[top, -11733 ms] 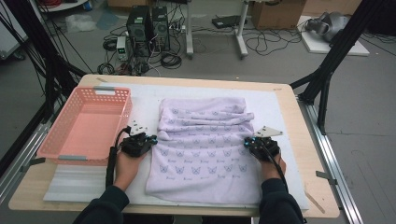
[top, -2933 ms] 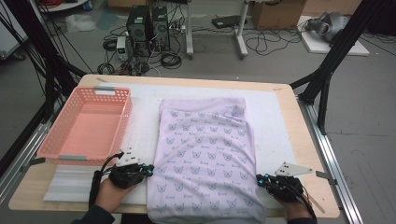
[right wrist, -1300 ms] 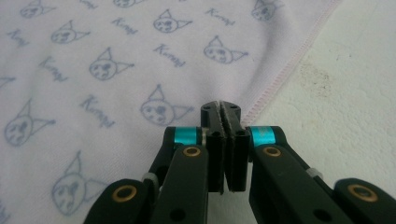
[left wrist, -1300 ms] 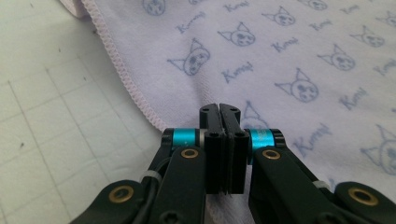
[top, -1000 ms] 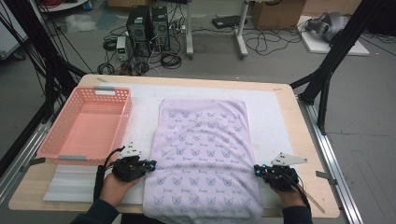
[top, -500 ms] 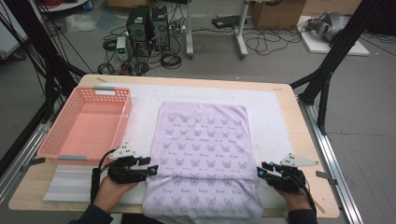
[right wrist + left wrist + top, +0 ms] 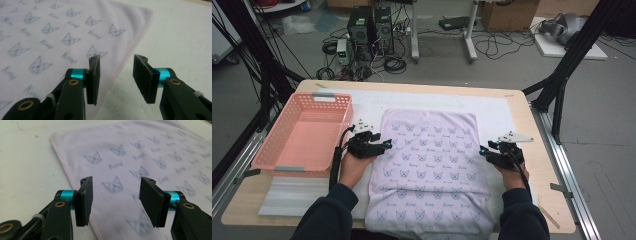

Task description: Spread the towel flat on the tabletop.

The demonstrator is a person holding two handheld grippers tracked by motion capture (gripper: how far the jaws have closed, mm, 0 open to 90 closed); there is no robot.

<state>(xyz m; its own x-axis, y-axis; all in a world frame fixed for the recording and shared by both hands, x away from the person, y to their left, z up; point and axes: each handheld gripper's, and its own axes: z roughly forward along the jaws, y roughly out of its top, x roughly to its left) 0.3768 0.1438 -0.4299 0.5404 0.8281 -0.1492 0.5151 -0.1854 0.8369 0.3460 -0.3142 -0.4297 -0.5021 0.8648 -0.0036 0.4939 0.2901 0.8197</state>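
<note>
A lilac cloth (image 7: 429, 155) printed with cat faces lies flat on the white mat (image 7: 502, 112), and its near end hangs over the table's front edge. My left gripper (image 7: 386, 144) is at the cloth's left edge, and its jaws have just been opening. In the left gripper view, the left gripper (image 7: 115, 188) is open above the cloth (image 7: 140, 152), gripping nothing. My right gripper (image 7: 482, 150) is at the cloth's right edge; its jaws have also just been opening. In the right gripper view, the right gripper (image 7: 116, 73) stands open over the hem of the cloth (image 7: 50, 30), empty.
A pink plastic basket (image 7: 307, 132) stands at the table's left side, close to my left hand. A ribbed foam sheet (image 7: 287, 195) lies at the front left. A thin stick (image 7: 548, 216) rests near the front right corner. Black frame legs flank the table.
Both hands have moved away from the table's near edge, along the cloth's two sides, to about its middle. The cloth has stayed flat.
</note>
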